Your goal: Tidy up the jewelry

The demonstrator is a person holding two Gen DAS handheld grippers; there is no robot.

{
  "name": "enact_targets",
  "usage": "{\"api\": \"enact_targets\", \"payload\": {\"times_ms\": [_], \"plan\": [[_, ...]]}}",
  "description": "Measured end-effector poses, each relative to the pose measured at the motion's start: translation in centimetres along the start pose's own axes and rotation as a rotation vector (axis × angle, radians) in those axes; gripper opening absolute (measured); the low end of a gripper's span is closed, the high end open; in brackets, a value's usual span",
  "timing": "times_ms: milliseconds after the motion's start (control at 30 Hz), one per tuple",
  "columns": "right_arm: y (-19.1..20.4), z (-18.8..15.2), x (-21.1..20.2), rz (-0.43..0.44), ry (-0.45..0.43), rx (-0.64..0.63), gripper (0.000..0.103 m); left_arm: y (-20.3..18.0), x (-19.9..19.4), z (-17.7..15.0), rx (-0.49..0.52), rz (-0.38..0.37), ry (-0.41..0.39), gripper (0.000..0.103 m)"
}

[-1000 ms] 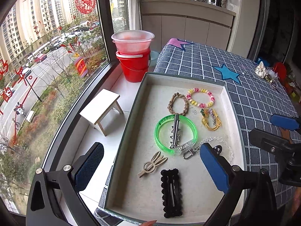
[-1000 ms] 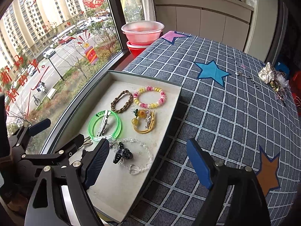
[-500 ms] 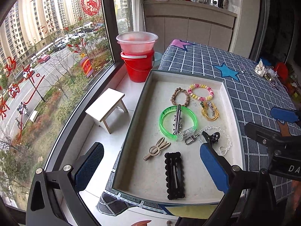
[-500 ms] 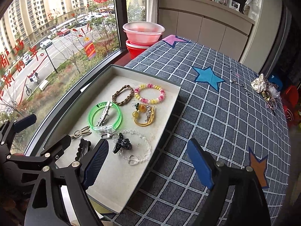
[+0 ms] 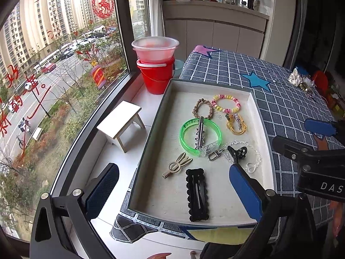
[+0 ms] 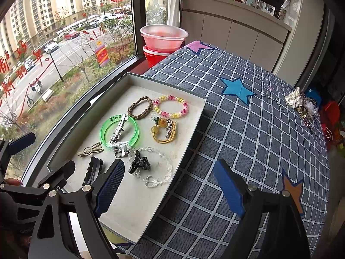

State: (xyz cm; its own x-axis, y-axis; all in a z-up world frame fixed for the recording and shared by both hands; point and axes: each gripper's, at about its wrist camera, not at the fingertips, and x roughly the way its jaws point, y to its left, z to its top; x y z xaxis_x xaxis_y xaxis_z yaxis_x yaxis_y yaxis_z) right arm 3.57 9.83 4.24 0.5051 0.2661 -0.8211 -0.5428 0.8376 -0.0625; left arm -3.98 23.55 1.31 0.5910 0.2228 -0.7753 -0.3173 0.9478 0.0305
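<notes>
One tray (image 5: 151, 142) sits mid-frame in both views, on the checked cloth (image 6: 258, 129) at its window-side edge. Inside: 5 ring-shaped pcs – brown braided band (image 5: 202, 108), pink/yellow bead bracelet (image 5: 226, 103), green bangle (image 5: 185, 138), yellow cord piece w/ charms (image 5: 236, 124), clear bead bracelet w/ heart charm (image 6: 159, 172). Plus 4 clips: silver spiked clip (image 5: 200, 135) lying across the green bangle, beige rabbit-ear clip (image 5: 177, 165), black scalloped snap clip (image 5: 197, 194) near the bottom edge, small black claw clip (image 6: 139, 163) inside the clear bead ring. One silver clasp (image 5: 213, 155) just beside the bangle.

Left gripper (image 5: 170, 185): jaws wide apart, holding nothing, touching nothing; right pad over the tray's lower right. Right gripper (image 6: 170, 185): jaws wide too, empty, left pad over the tray, right pad over the cloth.

Upper centre: red bucket (image 5: 156, 79) w/ one pink basin (image 5: 155, 49) on top. One white stool (image 5: 120, 125) at left.

Writing: "DAS" on the black gripper body at right of the left view; green bangle has print, prob. too small to read
</notes>
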Motion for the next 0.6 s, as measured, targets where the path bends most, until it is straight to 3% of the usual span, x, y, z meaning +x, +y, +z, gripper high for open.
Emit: {"api": "enact_targets", "payload": {"times_ms": [600], "plan": [[0.1, -0.04, 0.04, 0.004, 0.0, 0.001, 0.087, -0.27, 0.04, -0.11, 0.011, 0.004, 0.001, 0.103]]}}
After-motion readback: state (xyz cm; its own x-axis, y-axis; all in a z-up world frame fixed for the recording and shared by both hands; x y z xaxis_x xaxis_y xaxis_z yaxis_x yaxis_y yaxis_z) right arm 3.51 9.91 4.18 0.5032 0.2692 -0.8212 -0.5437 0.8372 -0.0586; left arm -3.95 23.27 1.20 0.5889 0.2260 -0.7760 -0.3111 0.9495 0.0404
